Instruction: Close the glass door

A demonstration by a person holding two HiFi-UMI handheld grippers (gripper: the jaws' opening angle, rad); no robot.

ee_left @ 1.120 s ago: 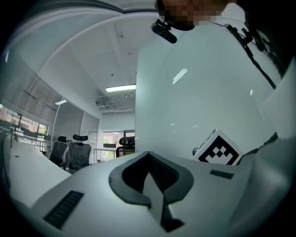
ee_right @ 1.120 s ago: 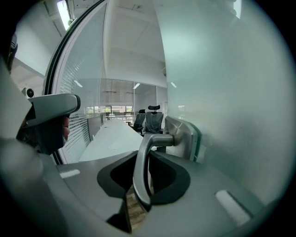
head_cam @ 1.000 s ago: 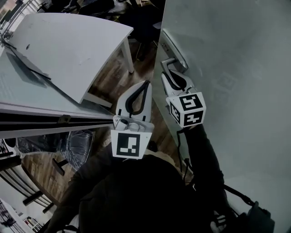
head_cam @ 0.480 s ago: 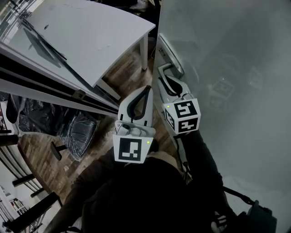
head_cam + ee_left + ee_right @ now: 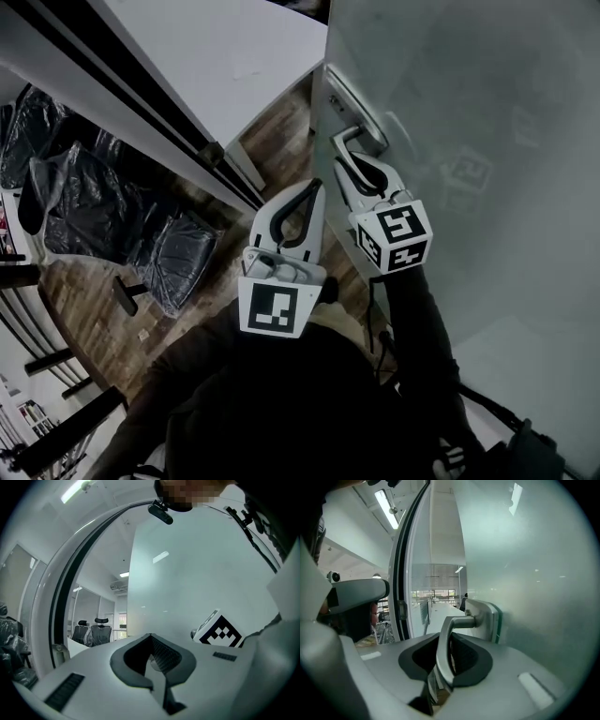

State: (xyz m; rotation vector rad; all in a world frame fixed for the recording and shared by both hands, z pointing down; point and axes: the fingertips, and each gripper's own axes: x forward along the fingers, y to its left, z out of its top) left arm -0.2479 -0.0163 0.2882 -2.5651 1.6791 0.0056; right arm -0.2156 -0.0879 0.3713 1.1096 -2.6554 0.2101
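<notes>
The right gripper (image 5: 360, 172) is clamping its jaws on the door handle (image 5: 349, 141), a metal lever that is sticking out from the near edge of the glass door (image 5: 469, 103). In the right gripper view the door handle (image 5: 449, 641) is running down between the two dark pads, which are pressing on it from both sides, and its upper end is bending across into the metal plate (image 5: 486, 617) fixed on the glass door (image 5: 534, 573). The frosted pane is filling everything to the right of the right gripper (image 5: 446, 662).

The left gripper (image 5: 309, 190) is hanging just beside the right one, on its left, apart from the pane and the lever. Its jaws are meeting at the tips with nothing between them, as the left gripper view is showing around the left gripper (image 5: 151, 654). That view is also catching the glass door (image 5: 187, 573) ahead and the right gripper's marker cube (image 5: 220, 632).

Left of the door's edge, the dark door frame (image 5: 122, 84) is crossing the head view at a slant. Beyond it a white table (image 5: 234, 47) is standing on the wooden floor (image 5: 272, 150). Chairs (image 5: 169, 262) wrapped in dark plastic are sitting lower left.
</notes>
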